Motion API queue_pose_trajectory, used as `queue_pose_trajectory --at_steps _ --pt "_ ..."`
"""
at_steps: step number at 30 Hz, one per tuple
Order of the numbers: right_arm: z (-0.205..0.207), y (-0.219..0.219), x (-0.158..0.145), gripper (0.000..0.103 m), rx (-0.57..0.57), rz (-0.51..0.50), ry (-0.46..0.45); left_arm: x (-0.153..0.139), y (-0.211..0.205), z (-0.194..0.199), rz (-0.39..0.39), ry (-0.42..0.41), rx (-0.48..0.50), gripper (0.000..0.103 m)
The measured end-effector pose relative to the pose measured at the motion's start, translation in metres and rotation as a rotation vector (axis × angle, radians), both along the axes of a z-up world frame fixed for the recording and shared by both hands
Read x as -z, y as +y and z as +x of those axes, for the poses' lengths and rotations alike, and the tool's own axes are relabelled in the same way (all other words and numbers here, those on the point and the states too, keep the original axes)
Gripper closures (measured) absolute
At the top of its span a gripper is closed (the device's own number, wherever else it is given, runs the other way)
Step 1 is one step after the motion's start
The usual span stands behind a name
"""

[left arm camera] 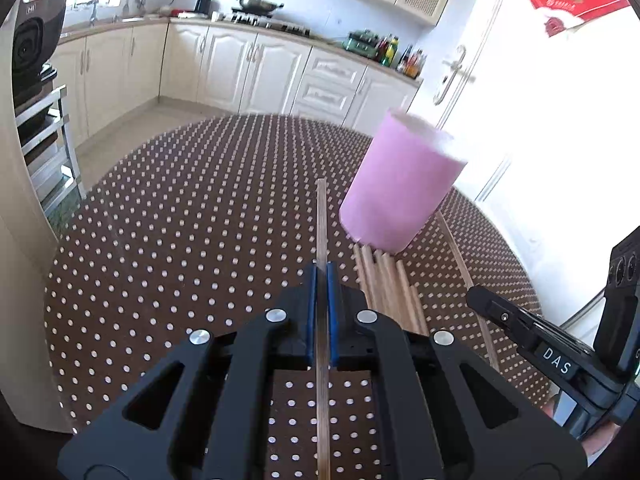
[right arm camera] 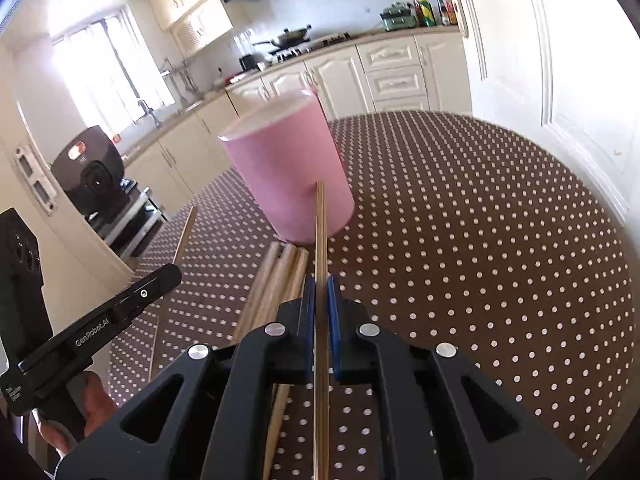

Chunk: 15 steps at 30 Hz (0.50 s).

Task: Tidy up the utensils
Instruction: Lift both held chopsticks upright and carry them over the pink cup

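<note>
A pink cylindrical holder (left arm camera: 400, 184) (right arm camera: 288, 168) stands on the brown dotted table (left arm camera: 180, 240) (right arm camera: 480, 240). Several wooden chopsticks (left arm camera: 388, 284) (right arm camera: 276, 280) lie in a bundle in front of it, one end against its base. My left gripper (left arm camera: 322, 276) is shut on a single chopstick (left arm camera: 321, 220), which points forward past the holder's left side. My right gripper (right arm camera: 321, 284) is shut on another chopstick (right arm camera: 320, 220), whose tip reaches the holder's lower front. Each gripper's side shows in the other's view, the right one (left arm camera: 520, 324) and the left one (right arm camera: 100, 316).
One more chopstick (left arm camera: 460, 264) (right arm camera: 186, 234) lies apart from the bundle on the table. White kitchen cabinets (left arm camera: 260, 68) and a counter with a stove run behind. A black appliance (right arm camera: 94, 172) sits on a rack by the table's left edge. A white door (left arm camera: 540, 120) stands on the right.
</note>
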State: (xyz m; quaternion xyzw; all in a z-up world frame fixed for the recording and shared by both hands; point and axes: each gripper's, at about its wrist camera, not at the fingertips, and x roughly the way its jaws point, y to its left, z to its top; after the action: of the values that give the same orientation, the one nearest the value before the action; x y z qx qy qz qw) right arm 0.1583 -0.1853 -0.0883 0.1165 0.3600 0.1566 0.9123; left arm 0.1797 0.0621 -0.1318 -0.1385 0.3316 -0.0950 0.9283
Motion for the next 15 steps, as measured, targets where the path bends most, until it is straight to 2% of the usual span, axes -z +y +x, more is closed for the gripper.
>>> queue_pose_trajectory --at_steps 4,15 --pt "-0.011 -0.001 -0.012 0.098 -0.004 0.009 -0.058 -0.017 0.0 -0.016 -0.022 -0.078 0.012 0.098" --pt "-0.037 -0.013 -0.048 0.098 -0.001 0.078 -0.236 -0.05 -0.007 -0.026 -0.024 -0.175 0.015 0.098"
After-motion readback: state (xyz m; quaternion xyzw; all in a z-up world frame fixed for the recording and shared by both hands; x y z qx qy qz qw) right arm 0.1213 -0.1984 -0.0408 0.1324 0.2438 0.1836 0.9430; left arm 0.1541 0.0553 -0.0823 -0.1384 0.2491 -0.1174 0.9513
